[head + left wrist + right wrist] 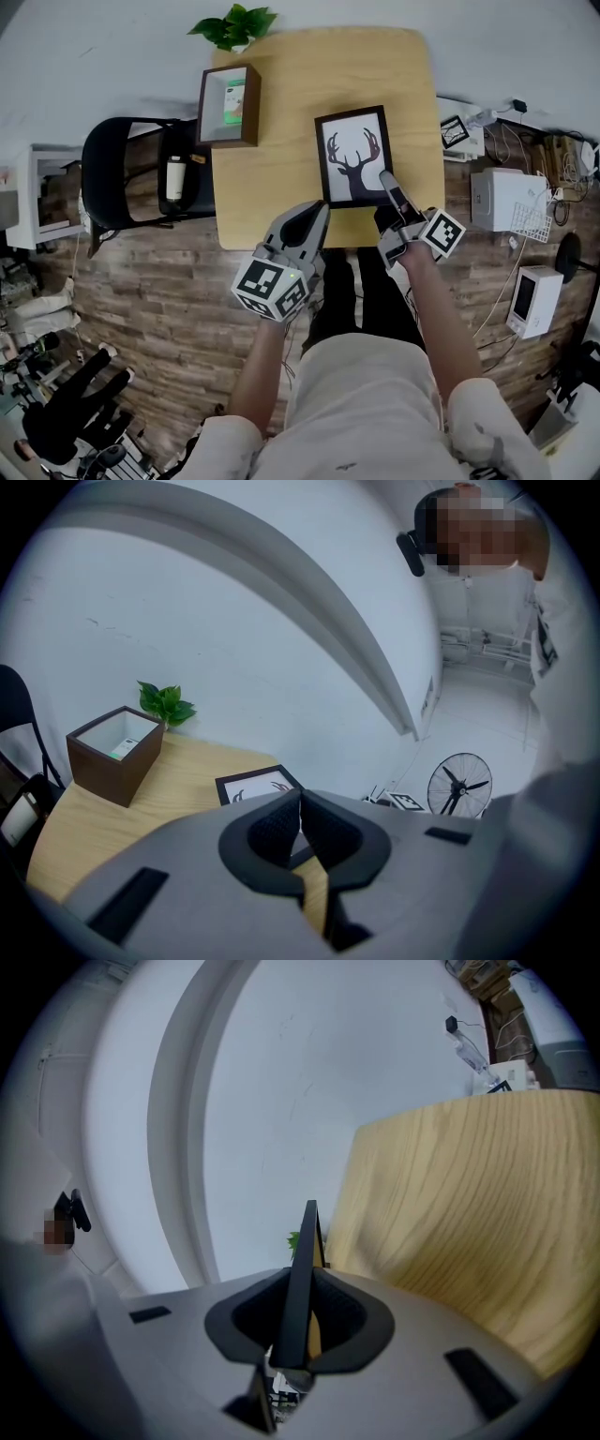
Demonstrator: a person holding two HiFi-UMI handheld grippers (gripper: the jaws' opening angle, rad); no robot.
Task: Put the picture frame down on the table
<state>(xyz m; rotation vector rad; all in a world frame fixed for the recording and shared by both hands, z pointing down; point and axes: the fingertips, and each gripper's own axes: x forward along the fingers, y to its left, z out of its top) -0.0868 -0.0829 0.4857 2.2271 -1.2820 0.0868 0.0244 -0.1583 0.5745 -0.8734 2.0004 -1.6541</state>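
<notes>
The black picture frame (354, 157) with a deer print is over the right half of the wooden table (281, 197). My right gripper (386, 181) is shut on the frame's near right edge. In the right gripper view the frame (302, 1269) shows edge-on between the pads. I cannot tell whether the frame rests on the tabletop. My left gripper (319, 216) hovers at the table's front edge, just left of the frame's near corner, shut and with nothing in it. The left gripper view shows its pads (277, 829) pressed together, with the frame (255, 785) beyond them.
A brown open box (229, 105) stands at the table's back left, with a potted plant (234, 25) behind it. A black chair (122, 173) holding a bottle (174, 178) is left of the table. White devices (506, 199) and cables lie on the floor to the right.
</notes>
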